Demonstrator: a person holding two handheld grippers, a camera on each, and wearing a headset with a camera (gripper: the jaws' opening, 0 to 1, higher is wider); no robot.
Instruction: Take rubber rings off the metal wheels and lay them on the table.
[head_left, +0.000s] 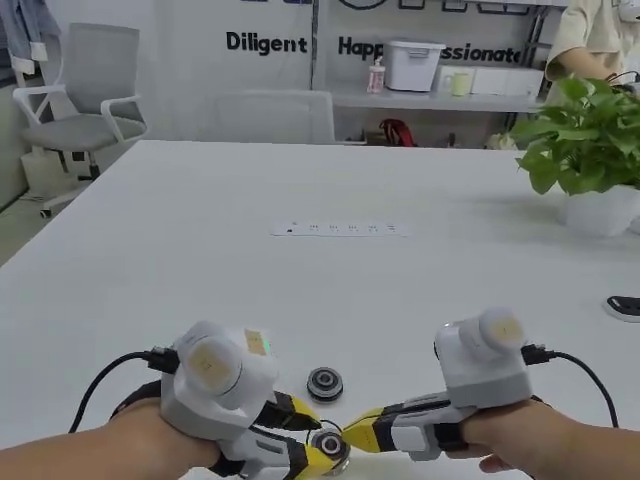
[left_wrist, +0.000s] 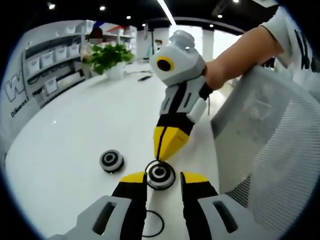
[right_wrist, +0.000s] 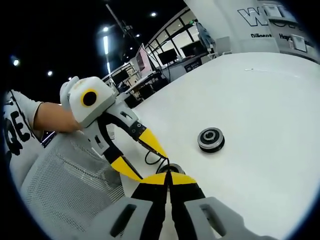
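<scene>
A person at a white table (head_left: 200, 250) works two handheld grippers on a small metal wheel (left_wrist: 160, 174) near the table's front edge. The left gripper (left_wrist: 163, 181) clamps this wheel between its yellow-tipped jaws. The right gripper (left_wrist: 161, 155) has its jaws pinched narrow at the wheel's rim, seemingly nipping the rubber ring, though the ring is too thin to make out there. This looks like the peeling step: next, the right gripper should pull away while the left holds firm. A second wheel (head_left: 325, 382) sits close by, and a thin black loop (left_wrist: 152, 222), possibly a freed ring, lies beneath the left jaws. Wall lettering reads "Diligent" (head_left: 266, 43) and a partly blocked "Happ…ssionate".
</scene>
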